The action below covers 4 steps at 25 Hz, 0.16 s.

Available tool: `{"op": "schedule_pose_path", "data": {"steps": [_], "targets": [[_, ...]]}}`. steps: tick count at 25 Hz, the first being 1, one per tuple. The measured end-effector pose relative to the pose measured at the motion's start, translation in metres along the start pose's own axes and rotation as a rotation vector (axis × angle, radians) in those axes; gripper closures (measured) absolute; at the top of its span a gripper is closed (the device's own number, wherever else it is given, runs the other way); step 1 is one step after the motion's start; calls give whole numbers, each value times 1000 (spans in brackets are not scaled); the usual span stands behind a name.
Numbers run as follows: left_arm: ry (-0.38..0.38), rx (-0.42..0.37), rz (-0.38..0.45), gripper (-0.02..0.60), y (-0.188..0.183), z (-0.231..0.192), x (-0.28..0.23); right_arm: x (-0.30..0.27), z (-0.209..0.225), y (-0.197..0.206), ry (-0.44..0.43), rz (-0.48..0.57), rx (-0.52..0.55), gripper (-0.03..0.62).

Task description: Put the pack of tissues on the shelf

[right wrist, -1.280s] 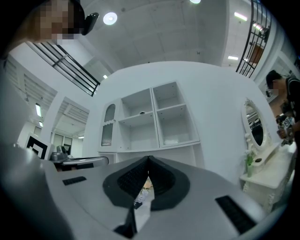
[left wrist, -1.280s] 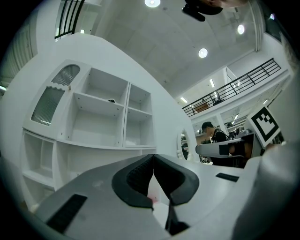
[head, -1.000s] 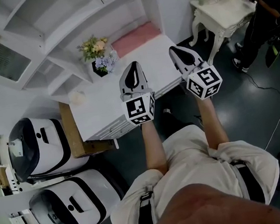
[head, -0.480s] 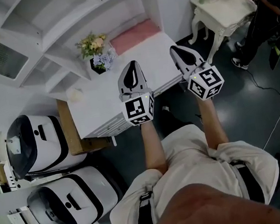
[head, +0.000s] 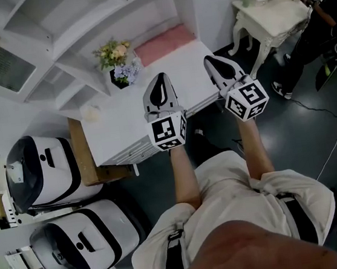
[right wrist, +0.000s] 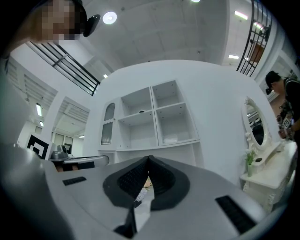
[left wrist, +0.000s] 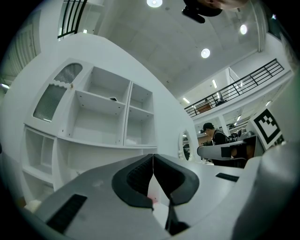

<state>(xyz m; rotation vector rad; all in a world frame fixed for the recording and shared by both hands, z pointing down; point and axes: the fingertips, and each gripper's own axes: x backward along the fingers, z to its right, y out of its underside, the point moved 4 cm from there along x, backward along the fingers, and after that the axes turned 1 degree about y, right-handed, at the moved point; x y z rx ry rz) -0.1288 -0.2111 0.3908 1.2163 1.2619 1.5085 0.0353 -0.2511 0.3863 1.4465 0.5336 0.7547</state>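
Observation:
A pink pack of tissues (head: 163, 42) lies at the back of the white desk (head: 125, 127), under the white shelf unit (head: 90, 18). My left gripper (head: 160, 80) hovers over the middle of the desk, shut and empty, its pads meeting in the left gripper view (left wrist: 153, 158). My right gripper (head: 210, 62) hangs over the desk's right end, also shut with nothing held (right wrist: 149, 160). Both gripper views look up at the shelf's empty compartments (left wrist: 101, 112) (right wrist: 157, 117). The pack is in front of both grippers, apart from them.
A vase of flowers (head: 117, 61) stands left of the pack, and a small pale object (head: 91, 114) sits at the desk's left end. Two white rounded machines (head: 45, 170) (head: 87, 244) stand at the left. A white vanity table (head: 266, 9) and a person (head: 320, 27) are at the right.
Both grippers stay in place and shut. The person at the far right has shifted a little; the view has drifted slightly.

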Motion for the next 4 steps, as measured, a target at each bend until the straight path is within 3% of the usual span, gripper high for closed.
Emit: {"op": "schedule_pose_path", "data": {"steps": [4], "targets": [[2, 1, 7, 571, -2, -2, -3, -6, -1, -1, -5, 0, 6, 525]]}}
